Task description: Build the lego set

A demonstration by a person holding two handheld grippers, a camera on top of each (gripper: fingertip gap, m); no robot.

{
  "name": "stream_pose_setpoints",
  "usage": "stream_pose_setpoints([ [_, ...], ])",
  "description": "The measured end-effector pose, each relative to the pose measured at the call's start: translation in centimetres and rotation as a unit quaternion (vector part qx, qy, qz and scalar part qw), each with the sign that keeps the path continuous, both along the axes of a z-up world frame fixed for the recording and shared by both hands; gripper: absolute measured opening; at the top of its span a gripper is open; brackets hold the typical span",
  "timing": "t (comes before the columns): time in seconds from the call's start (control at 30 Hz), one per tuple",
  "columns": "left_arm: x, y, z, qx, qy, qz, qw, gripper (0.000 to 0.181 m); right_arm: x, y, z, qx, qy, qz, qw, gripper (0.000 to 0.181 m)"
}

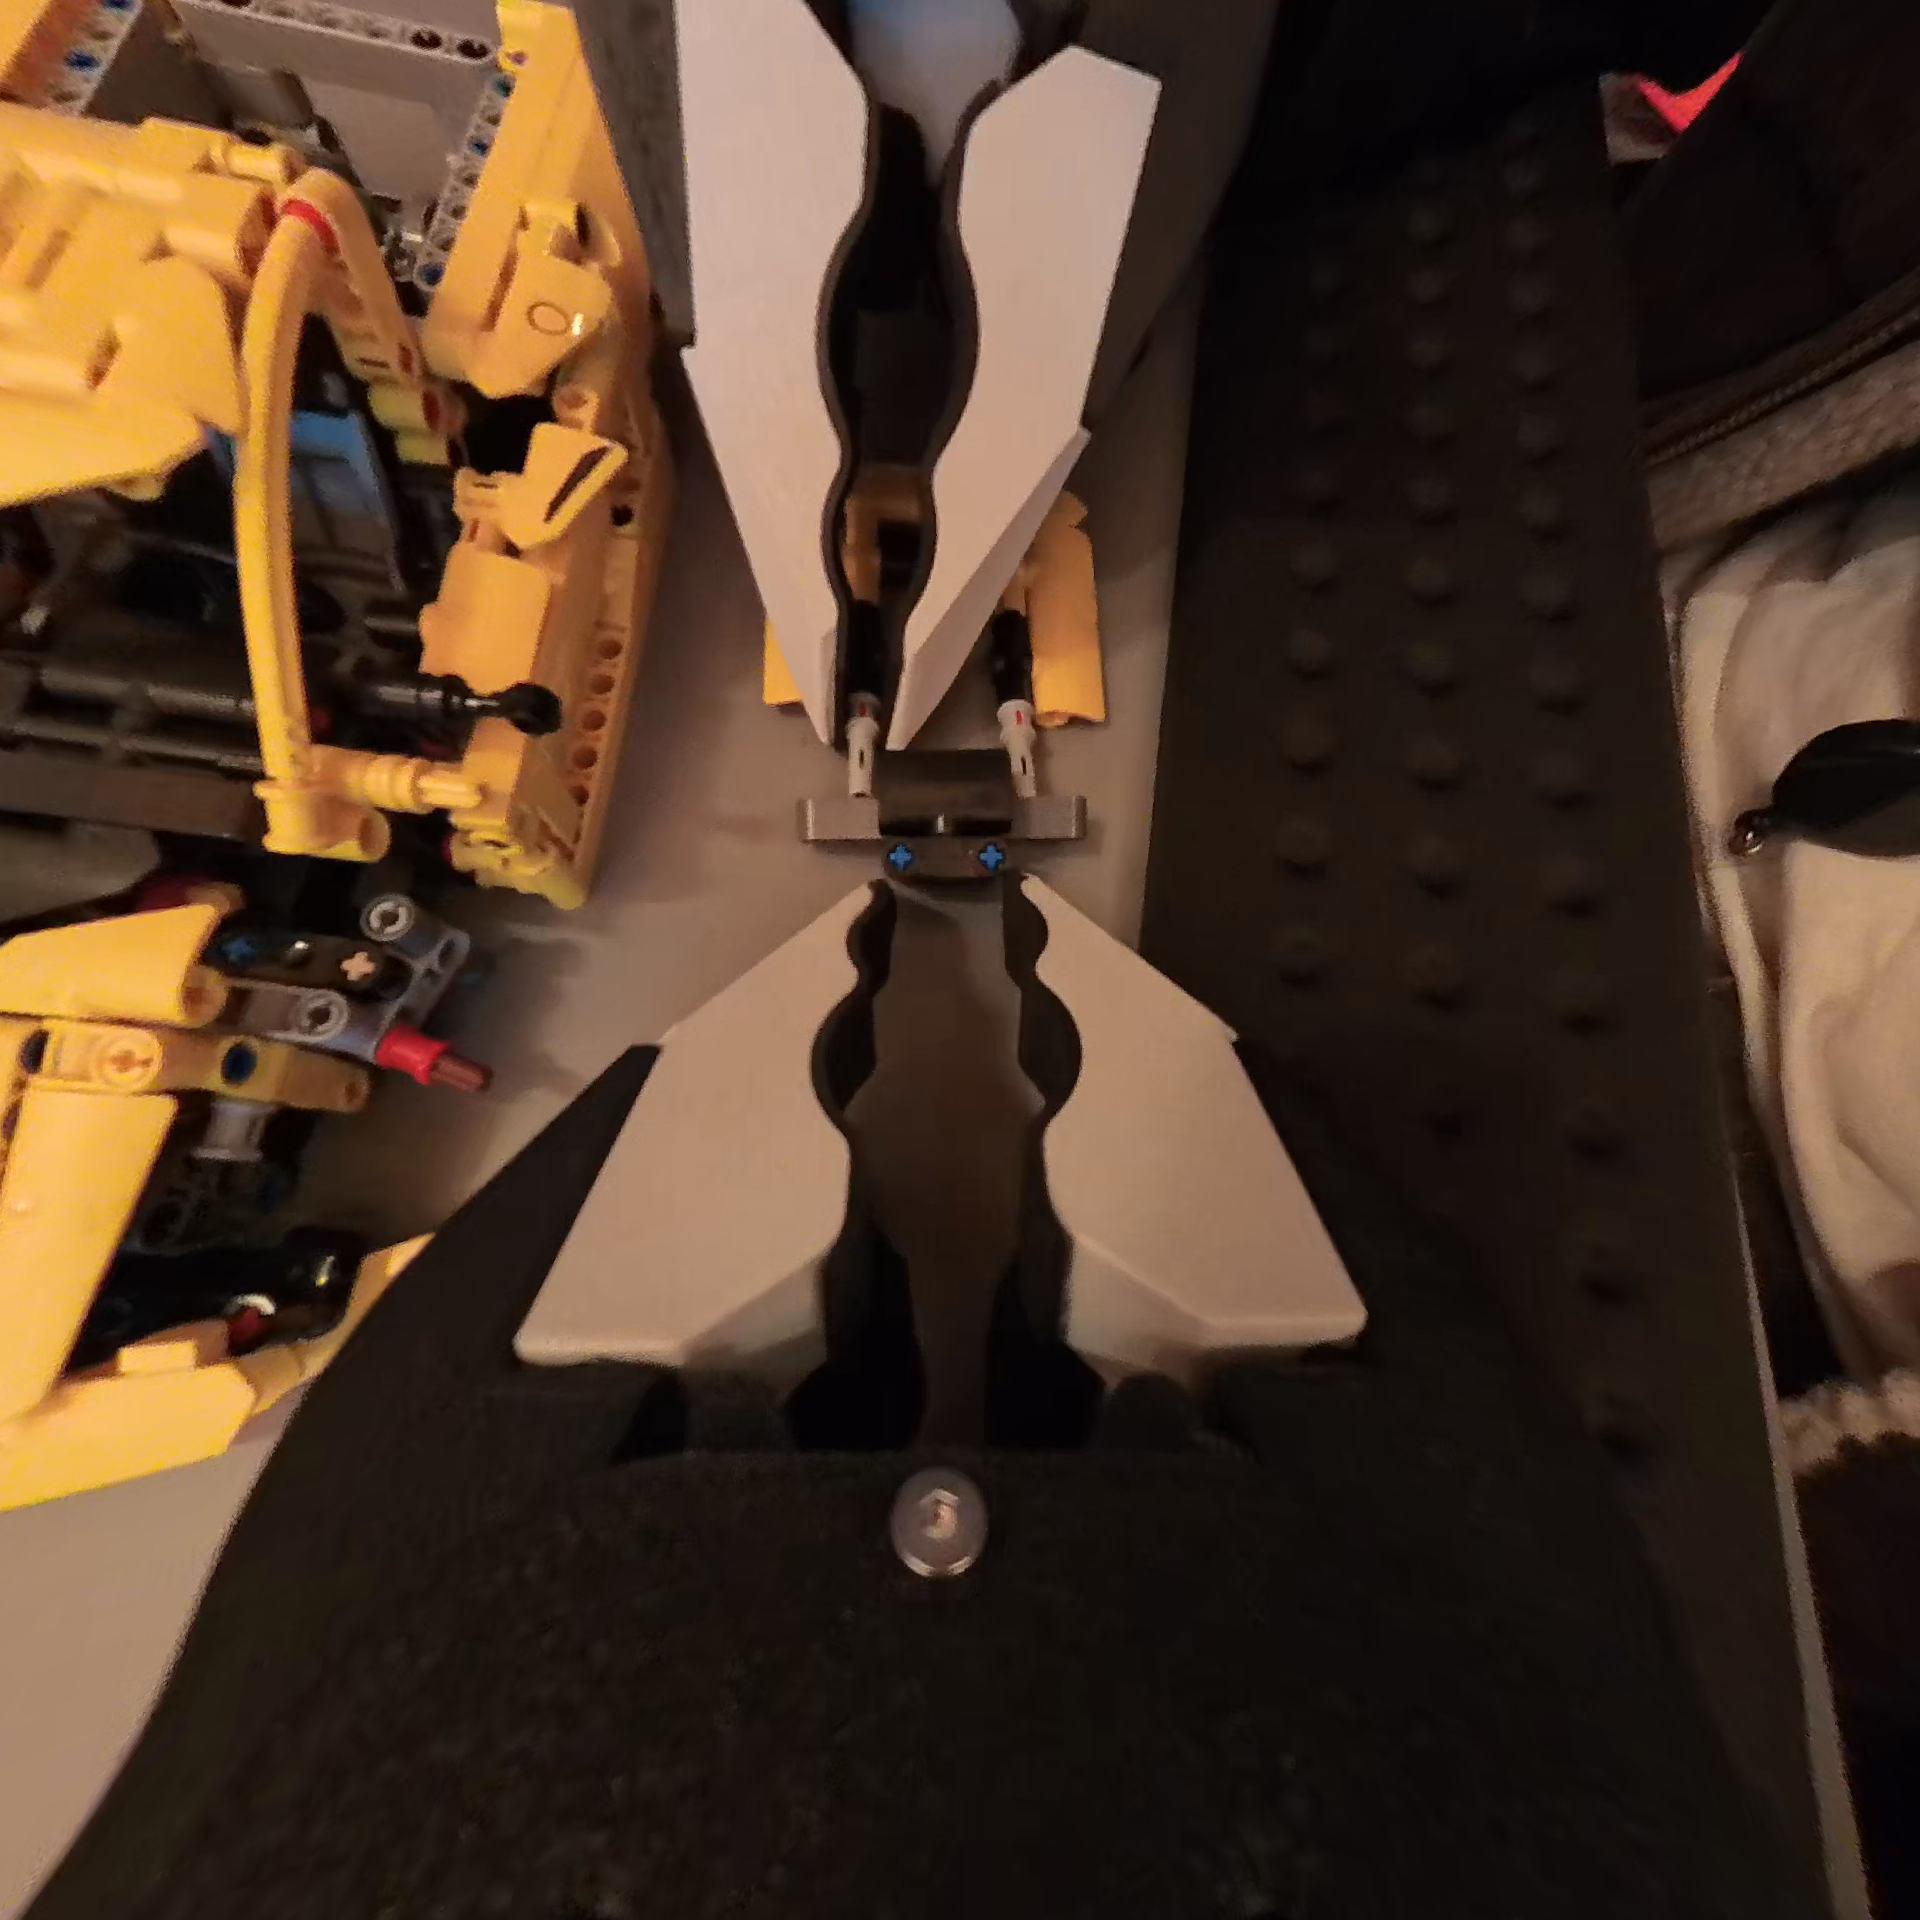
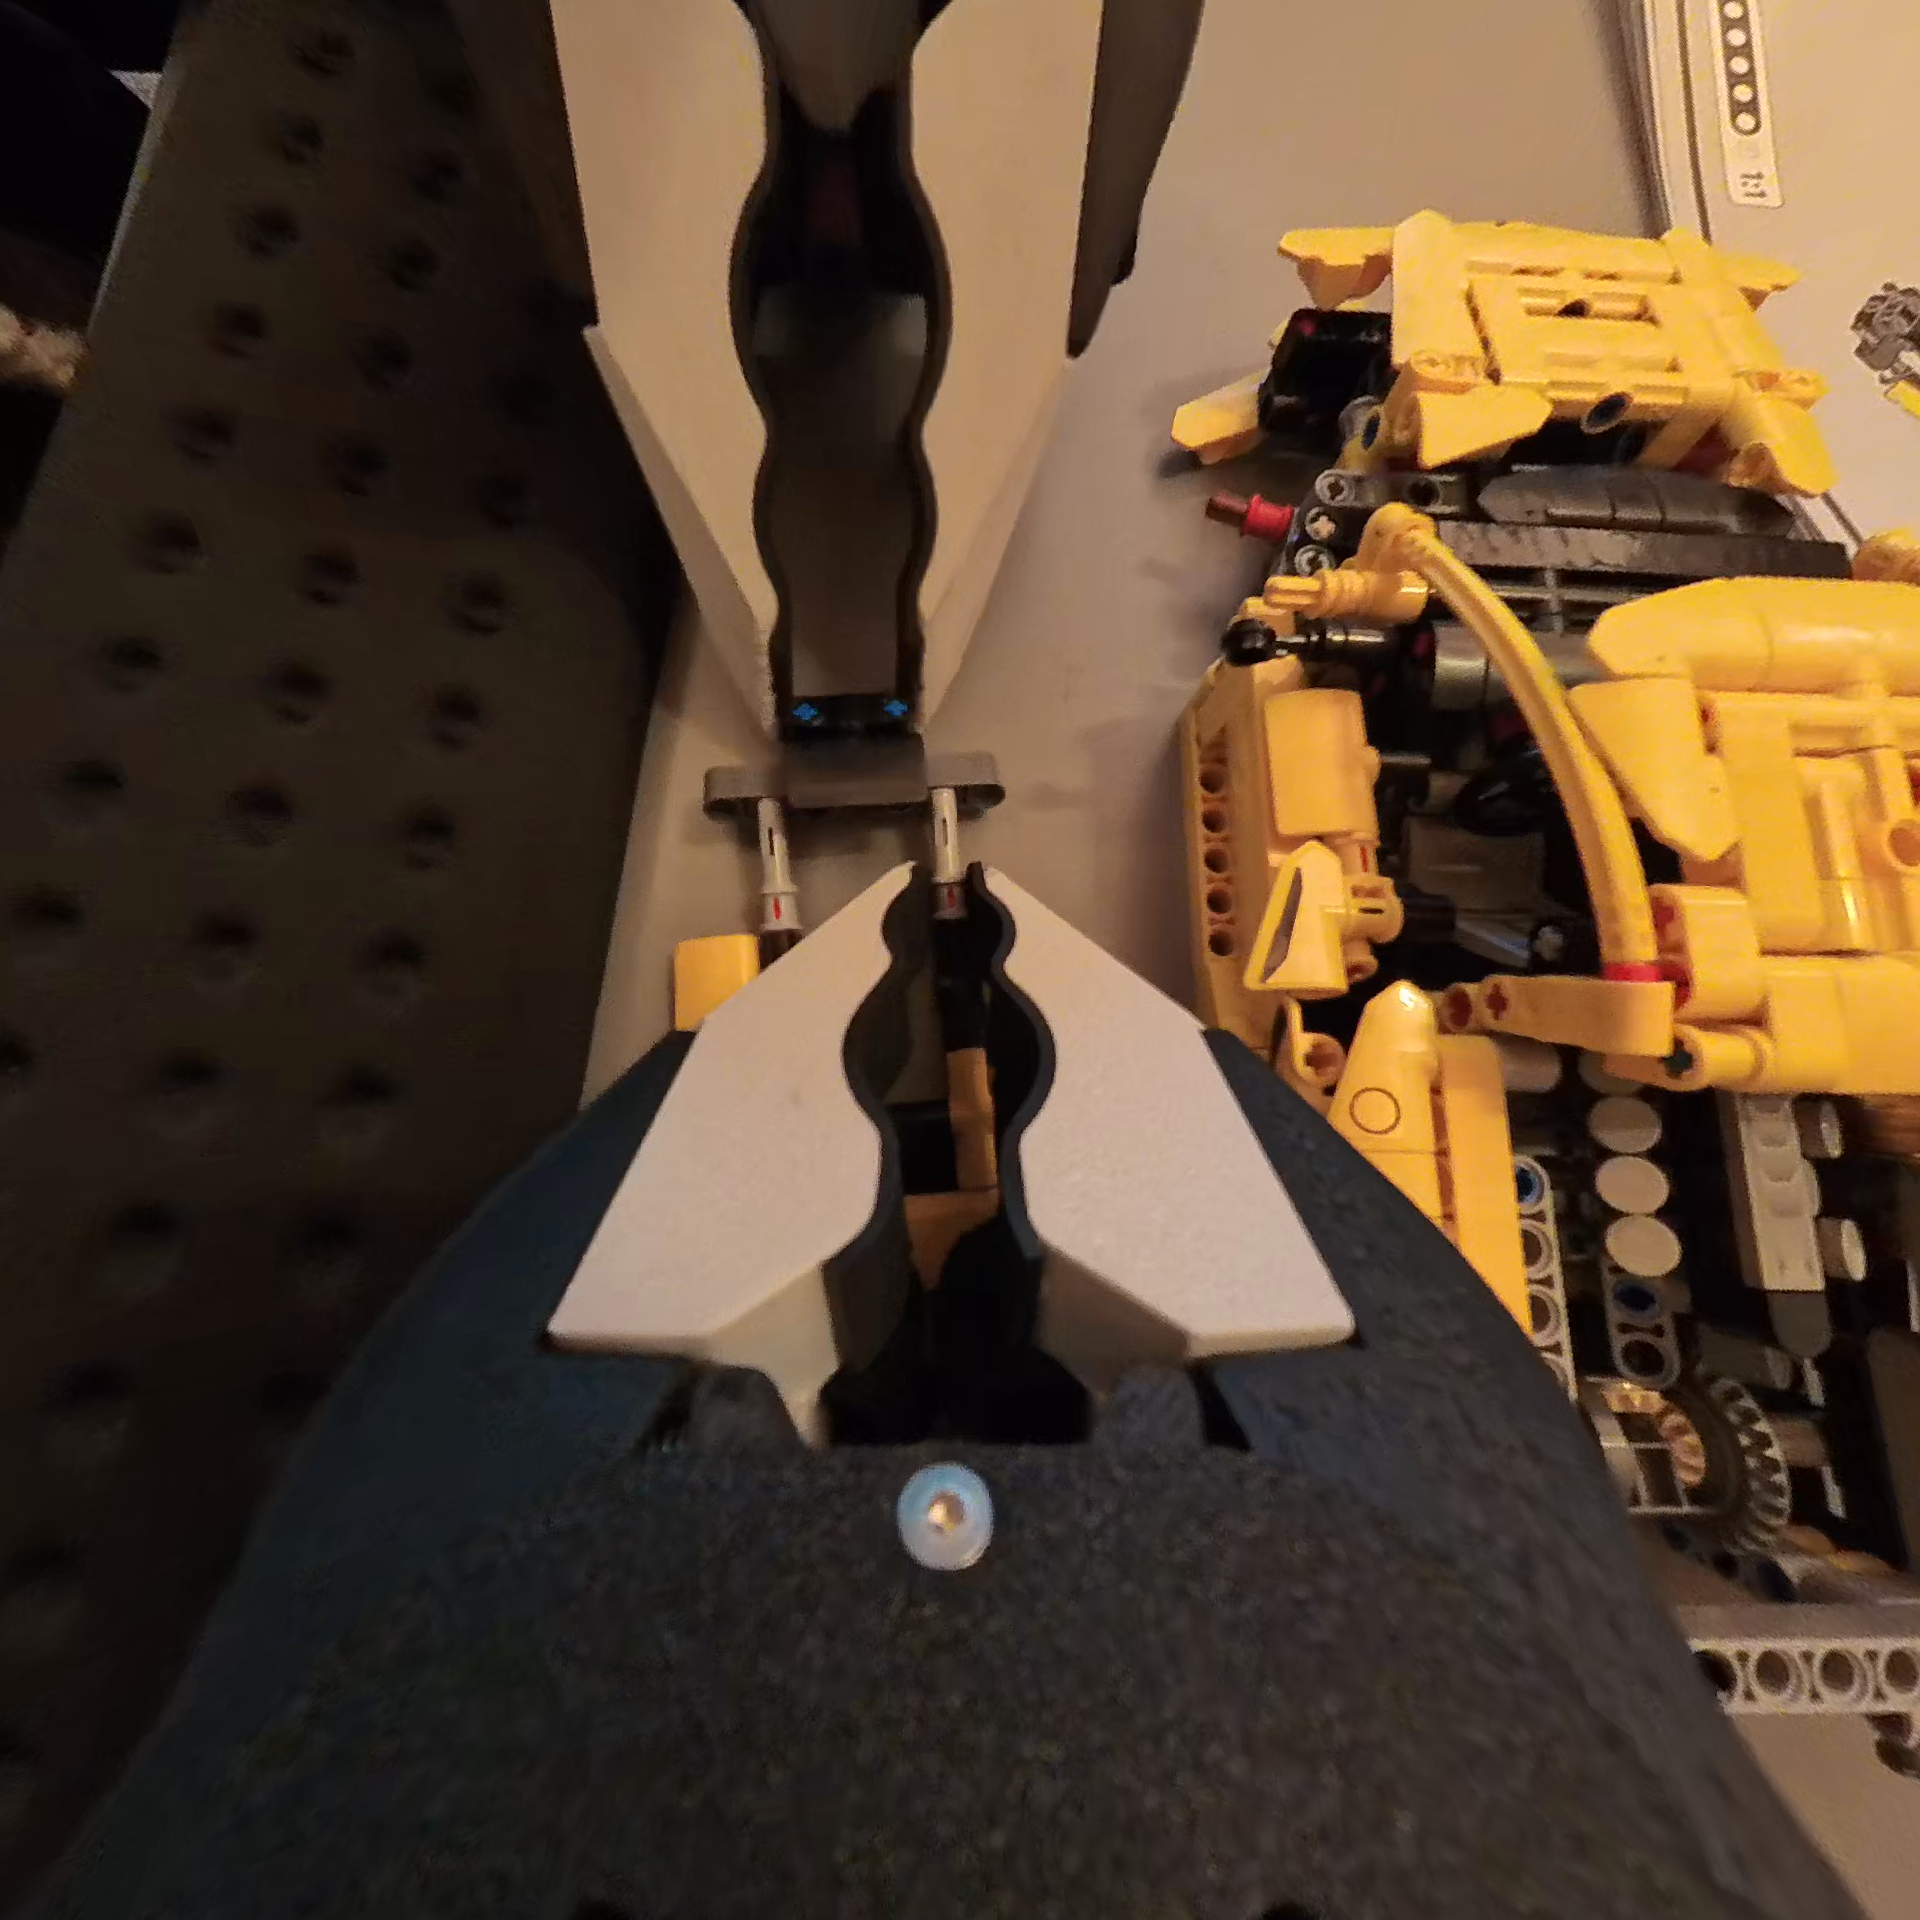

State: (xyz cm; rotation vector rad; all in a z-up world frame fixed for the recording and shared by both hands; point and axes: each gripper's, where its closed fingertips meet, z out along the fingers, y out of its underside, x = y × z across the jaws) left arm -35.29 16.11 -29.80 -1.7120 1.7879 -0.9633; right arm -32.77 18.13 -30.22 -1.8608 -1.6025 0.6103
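I see L gripper (image 1: 943,883) jaws part open, tips pinching the black connector w/ blue pins (image 1: 945,857) on the grey beam (image 1: 940,819). R gripper (image 2: 948,883), facing it across the beam, nearly closed on the yellow/black actuator (image 2: 961,1023) whose white rods meet the beam. Yellow excavator model (image 2: 1558,883) sits beside the beam on the table (image 2: 1091,187).

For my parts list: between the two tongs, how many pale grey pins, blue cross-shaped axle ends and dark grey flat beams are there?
Pale grey plastic pins: 2
Blue cross-shaped axle ends: 2
Dark grey flat beam: 1
Total: 5
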Motion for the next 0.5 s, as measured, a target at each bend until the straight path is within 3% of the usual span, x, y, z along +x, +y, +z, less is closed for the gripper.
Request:
stream_pose_setpoints([
  [0.17, -0.5, 0.6, 0.4, -0.018, -0.01, 0.017, 1.0, 0.032, 0.0, 0.0, 0.0, 0.005, -0.003, 0.001, 1.0, 0.006],
  [0.43, 0.1, 0.2, 0.1, -0.018, -0.001, 0.008, 1.0, 0.032, 0.0, 0.1, 0.0, -0.013, 0.007, -0.013, 1.0, 0.007],
  [0.5, 0.5, 0.3, 0.0, 0.002, 0.001, 0.012, 1.0, 0.024, 0.0, 0.1, 0.0, -0.02, 0.011, -0.014, 1.0, 0.007],
])
